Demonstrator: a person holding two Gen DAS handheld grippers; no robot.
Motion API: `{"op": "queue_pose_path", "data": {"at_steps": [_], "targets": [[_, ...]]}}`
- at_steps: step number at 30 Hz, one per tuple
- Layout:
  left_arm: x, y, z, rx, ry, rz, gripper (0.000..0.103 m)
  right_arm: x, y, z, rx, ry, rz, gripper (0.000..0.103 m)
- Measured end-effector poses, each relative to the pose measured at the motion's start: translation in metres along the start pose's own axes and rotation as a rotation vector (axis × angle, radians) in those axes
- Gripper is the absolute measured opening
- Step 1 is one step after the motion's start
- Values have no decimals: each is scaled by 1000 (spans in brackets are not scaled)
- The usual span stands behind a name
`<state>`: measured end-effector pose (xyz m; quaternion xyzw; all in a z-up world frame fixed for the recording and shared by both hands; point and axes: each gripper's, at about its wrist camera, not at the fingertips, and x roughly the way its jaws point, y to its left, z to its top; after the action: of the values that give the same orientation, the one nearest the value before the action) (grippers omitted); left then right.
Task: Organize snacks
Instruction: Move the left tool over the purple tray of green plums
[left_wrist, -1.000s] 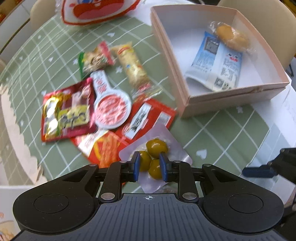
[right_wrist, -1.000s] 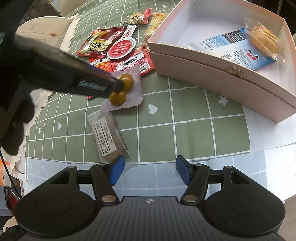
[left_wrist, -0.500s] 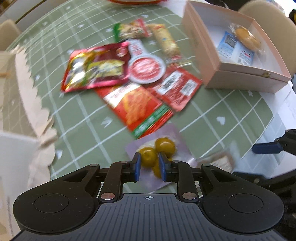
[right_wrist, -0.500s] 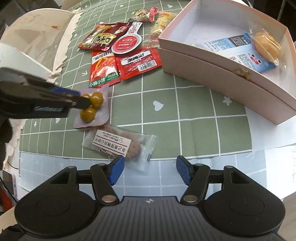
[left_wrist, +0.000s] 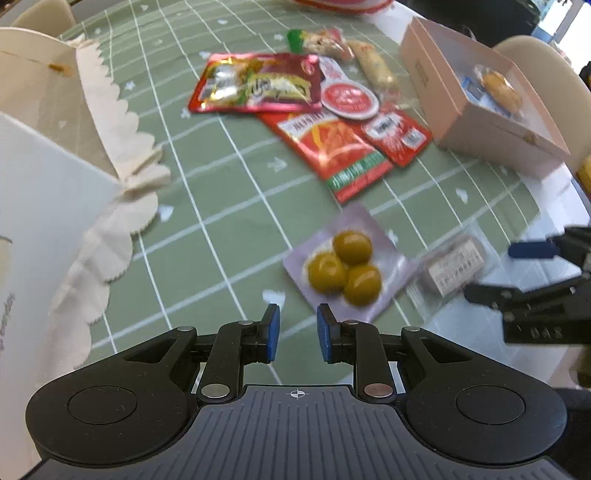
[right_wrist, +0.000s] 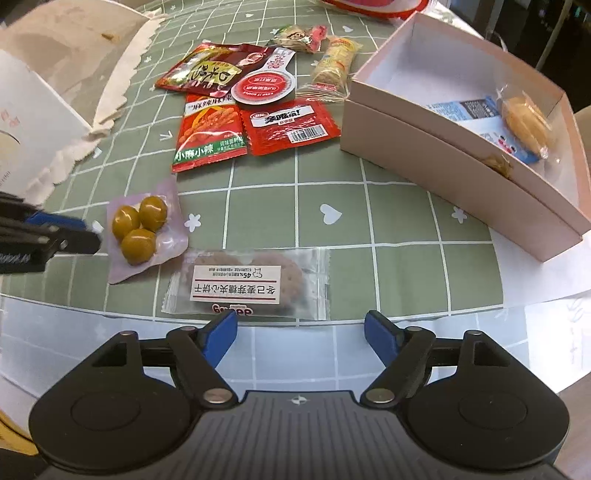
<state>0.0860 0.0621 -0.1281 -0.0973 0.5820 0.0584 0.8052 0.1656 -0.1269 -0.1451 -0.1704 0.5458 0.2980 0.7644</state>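
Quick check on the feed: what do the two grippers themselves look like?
Both match: left gripper and right gripper have matte black ribbed bodies, two round domes, silver pivot pins, a small white crosshair mark and blue finger pads. No cables or sleeves visible.

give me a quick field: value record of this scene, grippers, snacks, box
left gripper: open, holding nothing
right gripper: open, wide, holding nothing
olive pouch: flat on the tablecloth, just ahead of left gripper
biscuit pack: beside olive pouch, in front of right gripper
pink box: open, holds blue packet and wrapped bun
red packets: clustered beyond the olives
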Motion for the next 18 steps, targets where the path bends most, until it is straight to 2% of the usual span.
{"op": "queue_pose_path", "data": {"at_steps": [5, 7, 11, 15, 18], "targets": [[-23, -11, -6, 47, -77, -124, 25, -2, 5, -7, 33, -4, -23, 78], [-24, -20, -1, 49, -112, -151, 25, -3, 5, -10, 56, -3, -28, 78], [-7, -42, 7, 88, -113, -71, 25, -6, 3, -18, 91, 2, -38, 77], [12, -59, 5, 189, -99, 30, 29, -11, -4, -25, 129, -12, -49, 77], [14, -69, 2, 262, -116, 68, 31, -15, -12, -27, 161, -29, -50, 77]]}}
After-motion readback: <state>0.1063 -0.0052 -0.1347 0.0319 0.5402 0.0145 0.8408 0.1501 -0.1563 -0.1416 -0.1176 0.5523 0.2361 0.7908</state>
